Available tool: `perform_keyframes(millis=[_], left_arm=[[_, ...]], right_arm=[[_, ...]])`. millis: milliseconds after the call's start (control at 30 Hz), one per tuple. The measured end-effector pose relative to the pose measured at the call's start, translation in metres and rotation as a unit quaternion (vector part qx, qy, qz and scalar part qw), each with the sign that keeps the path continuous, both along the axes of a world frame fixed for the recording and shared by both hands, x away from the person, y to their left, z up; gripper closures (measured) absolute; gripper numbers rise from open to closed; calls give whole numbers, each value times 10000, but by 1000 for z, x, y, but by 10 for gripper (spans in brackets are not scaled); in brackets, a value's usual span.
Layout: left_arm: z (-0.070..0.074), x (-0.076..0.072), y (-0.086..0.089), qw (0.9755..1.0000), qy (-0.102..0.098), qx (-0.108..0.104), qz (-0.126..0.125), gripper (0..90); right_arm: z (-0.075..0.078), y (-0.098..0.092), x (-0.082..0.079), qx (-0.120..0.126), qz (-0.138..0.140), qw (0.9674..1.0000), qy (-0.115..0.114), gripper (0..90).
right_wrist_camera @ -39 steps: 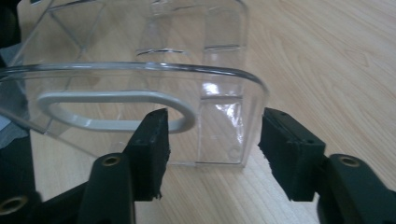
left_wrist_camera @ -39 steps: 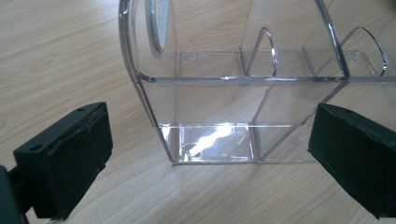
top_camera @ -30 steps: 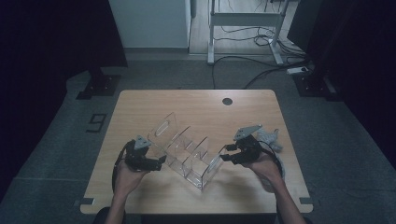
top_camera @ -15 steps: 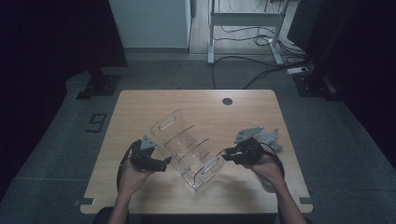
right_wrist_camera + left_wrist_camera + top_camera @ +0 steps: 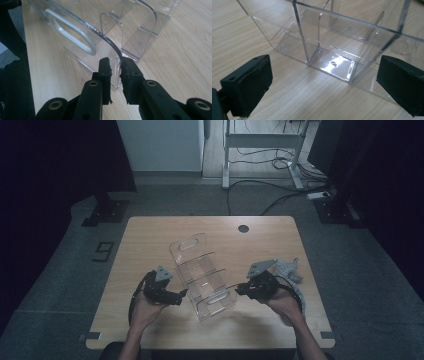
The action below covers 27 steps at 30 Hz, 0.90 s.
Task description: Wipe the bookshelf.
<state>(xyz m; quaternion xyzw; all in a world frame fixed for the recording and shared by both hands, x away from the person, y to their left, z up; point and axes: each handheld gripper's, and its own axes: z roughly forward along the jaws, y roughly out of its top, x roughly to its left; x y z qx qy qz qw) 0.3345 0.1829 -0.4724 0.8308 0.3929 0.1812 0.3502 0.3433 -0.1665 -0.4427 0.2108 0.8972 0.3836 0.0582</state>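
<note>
The right gripper (image 5: 115, 72), its jaws having just been closing, clamps the curved end wall of the clear acrylic compartment rack (image 5: 202, 275). The rack stretches away from it across the light wooden table (image 5: 150, 235). The left gripper (image 5: 324, 82) is spread wide before the rack's opposite side, not touching it.

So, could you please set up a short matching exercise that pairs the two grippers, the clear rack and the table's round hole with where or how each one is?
Things:
1. left gripper
2. right gripper
3. clear acrylic rack
4. round hole

States:
A. near the table's far edge
B. jaws wide apart, rack's base ahead of them
C. mid-table, between both grippers
D. jaws just closing on a rack wall's edge

Pairs: 1-B, 2-D, 3-C, 4-A
</note>
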Motion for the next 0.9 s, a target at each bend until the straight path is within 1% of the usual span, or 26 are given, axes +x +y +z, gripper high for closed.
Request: perform_keyframes(millis=[367,433,533,633,733,767,833,900], left_arm=[[0,0,2,10000,-17,14,61,5],[0,0,3,10000,-22,11,92,10],[1,0,4,9999,-52,7,114,19],[2,-1,4,9999,-60,-30,95,21],[3,-3,7,9999,-32,-156,14,13],[3,-4,8,9998,-35,-183,-4,10],[5,-7,10,9997,-39,-218,-63,13],[6,-10,12,9995,-26,-286,-99,20]], right_arm=[[2,13,-10,-138,131,9998,-88,807],[3,17,-12,-184,204,9995,-142,808],[3,24,-16,-189,320,9992,-149,804],[4,30,-18,-219,410,9988,-148,808],[4,29,-18,-177,417,9989,-74,804],[4,28,-18,-135,421,9990,-48,795],[5,24,-17,-53,395,9992,-24,743],[8,18,-17,-21,334,9994,-63,691]])
